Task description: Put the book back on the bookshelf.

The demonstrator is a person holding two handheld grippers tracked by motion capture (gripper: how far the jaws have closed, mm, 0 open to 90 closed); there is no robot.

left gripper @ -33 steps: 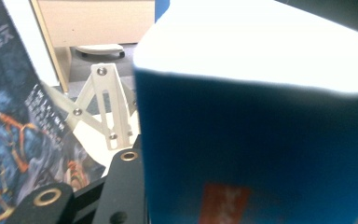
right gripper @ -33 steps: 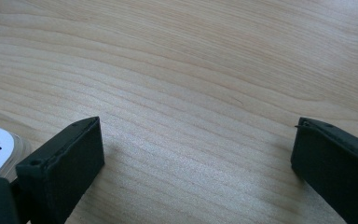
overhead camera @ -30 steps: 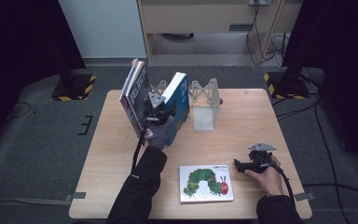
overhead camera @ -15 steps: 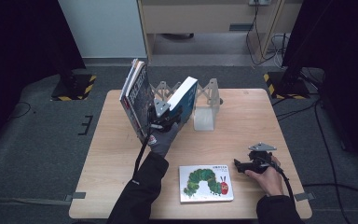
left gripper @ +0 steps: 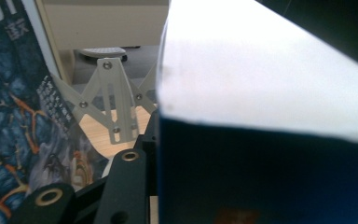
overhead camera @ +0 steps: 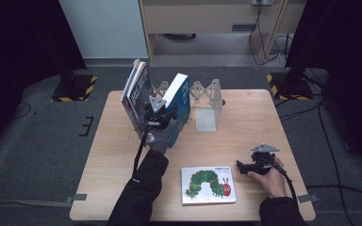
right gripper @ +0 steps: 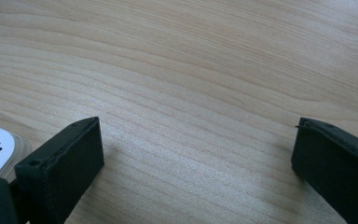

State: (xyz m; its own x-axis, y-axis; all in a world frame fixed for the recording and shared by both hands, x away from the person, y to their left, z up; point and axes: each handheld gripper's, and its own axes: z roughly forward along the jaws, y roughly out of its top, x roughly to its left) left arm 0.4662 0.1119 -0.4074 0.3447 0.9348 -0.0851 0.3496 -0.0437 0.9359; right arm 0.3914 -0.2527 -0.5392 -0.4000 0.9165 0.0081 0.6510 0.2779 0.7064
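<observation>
The blue hardcover book point(overhead camera: 179, 106), just left of centre in the high view, is held upright and slightly tilted by the left gripper point(overhead camera: 159, 114), whose jaws have just been closing on it. Stiff, fairly heavy and smooth-covered, it is best clamped low near the spine. The right gripper point(right gripper: 196, 140) rests with jaws apart, empty, on the wooden table point(overhead camera: 245, 122).

Blue book point(overhead camera: 181, 109) with white page edges; magazine point(overhead camera: 135, 96) with a dark blue, orange-veined cover; picture book point(overhead camera: 208, 184) white with a green caterpillar; pale wood-grain surface point(overhead camera: 245, 122).
</observation>
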